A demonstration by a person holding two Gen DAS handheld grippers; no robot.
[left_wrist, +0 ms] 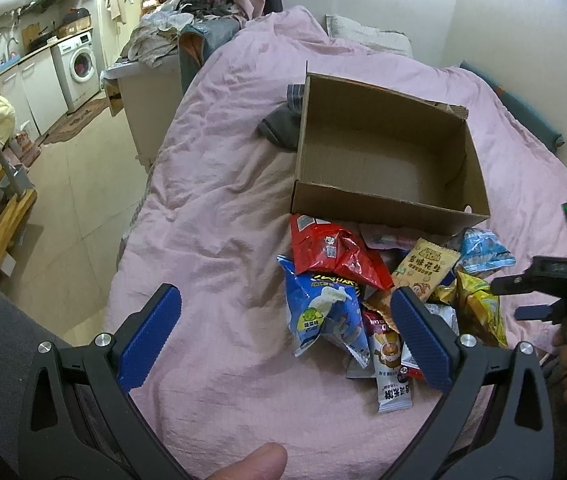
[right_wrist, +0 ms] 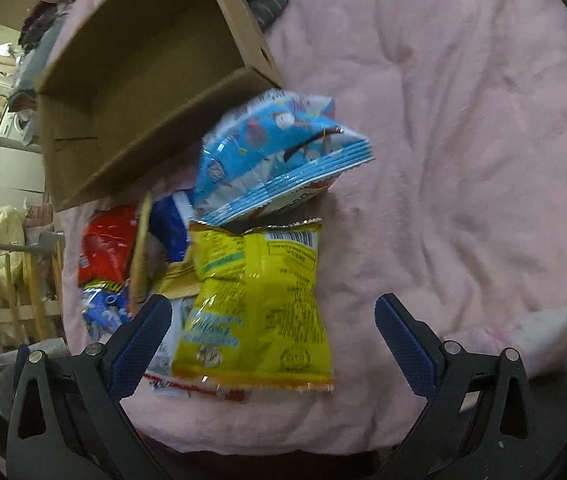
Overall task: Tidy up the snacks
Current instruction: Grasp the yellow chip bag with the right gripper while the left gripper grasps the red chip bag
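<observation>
Snack pile [left_wrist: 387, 292] butts box [left_wrist: 387, 208] front edge; bare pink bedding [left_wrist: 219, 216] to left. L gripper [left_wrist: 285, 332] & R gripper [right_wrist: 273, 340] both wide, holding nothing.

A small one-room home: a bed [left_wrist: 211, 184] with pink bedding beside a washing machine [left_wrist: 79, 62] and kitchen counter [left_wrist: 31, 56].

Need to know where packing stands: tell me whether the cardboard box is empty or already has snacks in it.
Empty. The cardboard box stands open-topped with a bare floor in both views; the snack packets all lie heaped on the pink bedcover outside its near wall.
</observation>
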